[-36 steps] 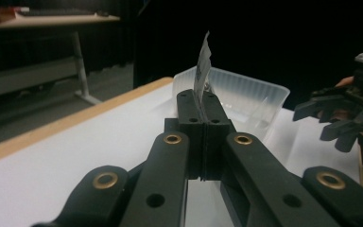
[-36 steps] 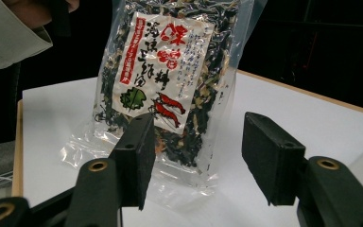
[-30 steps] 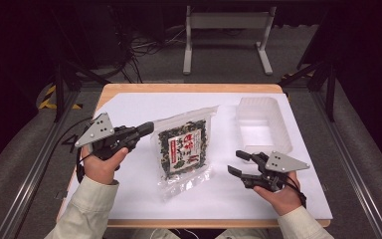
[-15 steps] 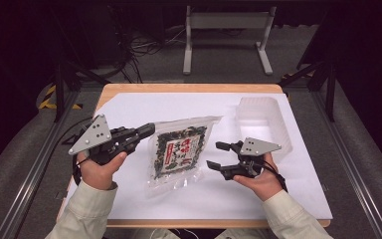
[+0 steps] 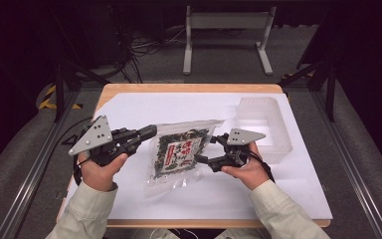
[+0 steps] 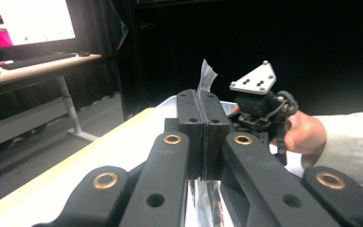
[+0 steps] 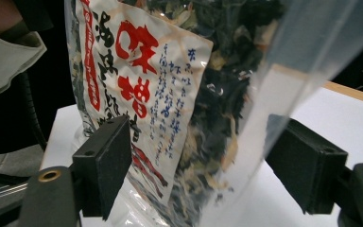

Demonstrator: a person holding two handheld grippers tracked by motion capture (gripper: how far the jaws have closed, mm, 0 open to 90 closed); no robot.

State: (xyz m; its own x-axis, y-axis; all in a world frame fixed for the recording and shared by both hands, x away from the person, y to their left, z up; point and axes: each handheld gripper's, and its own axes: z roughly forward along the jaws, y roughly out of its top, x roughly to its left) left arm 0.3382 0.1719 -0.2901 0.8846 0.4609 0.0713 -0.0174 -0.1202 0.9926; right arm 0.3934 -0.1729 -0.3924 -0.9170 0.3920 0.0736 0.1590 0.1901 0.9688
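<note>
Since 0.5 s ago the right tongs have closed in on the clear plastic bag of dark dried seaweed with a red-lettered label, their 2 jaws spread astride its edge. The left tongs, pressed together, pinch the bag's opposite edge, lifting it off the white-covered table.

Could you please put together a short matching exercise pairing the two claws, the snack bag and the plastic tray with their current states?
Things:
1. left claw
2. right claw
3. snack bag
4. plastic tray

States:
A. open, jaws either side of the bag
B. empty, at the table's far right
C. shut on the bag's edge
D. lifted at one side, between both claws

Pairs: 1-C, 2-A, 3-D, 4-B
</note>
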